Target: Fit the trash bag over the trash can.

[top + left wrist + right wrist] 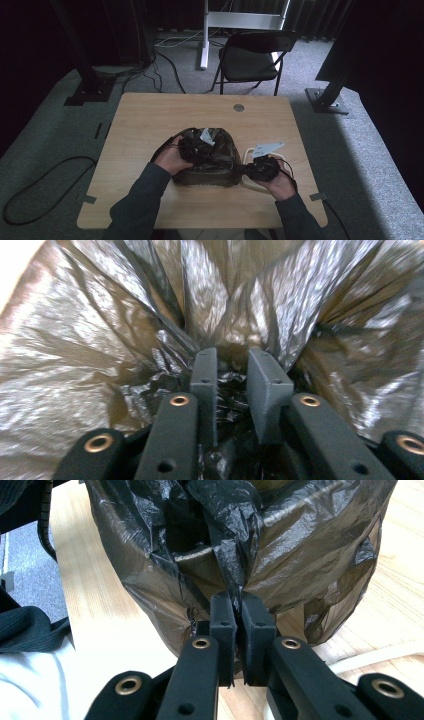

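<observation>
I see a dark brown, half-clear plastic bag [210,157] with glossy silver glints, on a pale wood-grain table [150,120]. My left gripper [232,375] and right gripper [235,615] are matt black with brass-coloured rivets. Sleeves [137,205] are dark grey-blue; the carpet [45,150] is speckled grey.

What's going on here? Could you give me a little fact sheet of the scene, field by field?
Work in hand: handling a dark plastic bag
Surface: wooden table
Left gripper: fingers pinch gathered bag film, a small gap between them
Right gripper: fingers shut on a fold at the bag's side
Bag contents: something boxy inside, hard to tell what
Beside bag: a pale curved object, partly hidden by the right hand
Background: black folding chair
</observation>
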`<state>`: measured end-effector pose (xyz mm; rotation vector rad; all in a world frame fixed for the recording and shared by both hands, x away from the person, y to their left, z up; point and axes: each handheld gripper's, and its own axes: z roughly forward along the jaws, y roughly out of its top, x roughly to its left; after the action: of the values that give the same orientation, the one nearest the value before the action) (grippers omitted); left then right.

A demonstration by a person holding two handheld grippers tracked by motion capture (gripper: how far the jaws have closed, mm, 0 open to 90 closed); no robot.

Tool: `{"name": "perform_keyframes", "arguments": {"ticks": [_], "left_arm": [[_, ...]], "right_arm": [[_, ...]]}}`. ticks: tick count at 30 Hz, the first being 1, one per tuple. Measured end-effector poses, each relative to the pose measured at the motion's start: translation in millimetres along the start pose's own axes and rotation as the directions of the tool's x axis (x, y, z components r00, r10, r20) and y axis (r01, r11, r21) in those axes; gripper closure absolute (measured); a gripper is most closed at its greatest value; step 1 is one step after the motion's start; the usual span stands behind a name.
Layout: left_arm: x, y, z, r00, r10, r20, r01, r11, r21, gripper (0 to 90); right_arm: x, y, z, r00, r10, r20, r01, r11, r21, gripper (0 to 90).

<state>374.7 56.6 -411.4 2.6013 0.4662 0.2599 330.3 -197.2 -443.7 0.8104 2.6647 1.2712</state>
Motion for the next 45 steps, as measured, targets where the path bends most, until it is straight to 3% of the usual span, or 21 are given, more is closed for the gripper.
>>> {"name": "perform_keyframes", "arguments": {"ticks": [9, 27, 35, 40, 45], "left_arm": [[-2.0, 2.6, 16.3, 1.0000, 0.009, -0.004, -0.008, 0.9962, 0.086, 61.9], [-4.0, 1.5, 32.0, 0.9984, 0.029, -0.048, -0.021, 0.9871, 0.159, 55.5], [-4.2, 1.3, 32.6, 0.9983, 0.027, -0.051, -0.019, 0.9874, 0.157, 54.7], [-3.1, 0.4, 28.4, 0.9992, 0.014, -0.037, -0.009, 0.9930, 0.118, 55.1], [2.0, -3.0, 14.6, 0.9987, -0.033, -0.039, 0.035, 0.9986, 0.041, 55.6]], "right_arm": [[-0.6, -0.3, -0.3, 1.0000, 0.002, 0.000, -0.002, 1.000, 0.001, 85.0], [-0.5, 0.0, -0.9, 1.0000, 0.002, -0.001, -0.002, 1.000, 0.004, 85.0], [-0.7, -0.1, -1.5, 1.0000, 0.005, -0.001, -0.005, 1.000, 0.005, 85.0], [-0.9, -0.3, -1.2, 1.0000, 0.003, -0.003, -0.003, 1.000, 0.005, 84.8], [-1.4, -0.7, 0.0, 1.0000, 0.001, -0.004, -0.001, 1.000, 0.005, 84.3]]}}
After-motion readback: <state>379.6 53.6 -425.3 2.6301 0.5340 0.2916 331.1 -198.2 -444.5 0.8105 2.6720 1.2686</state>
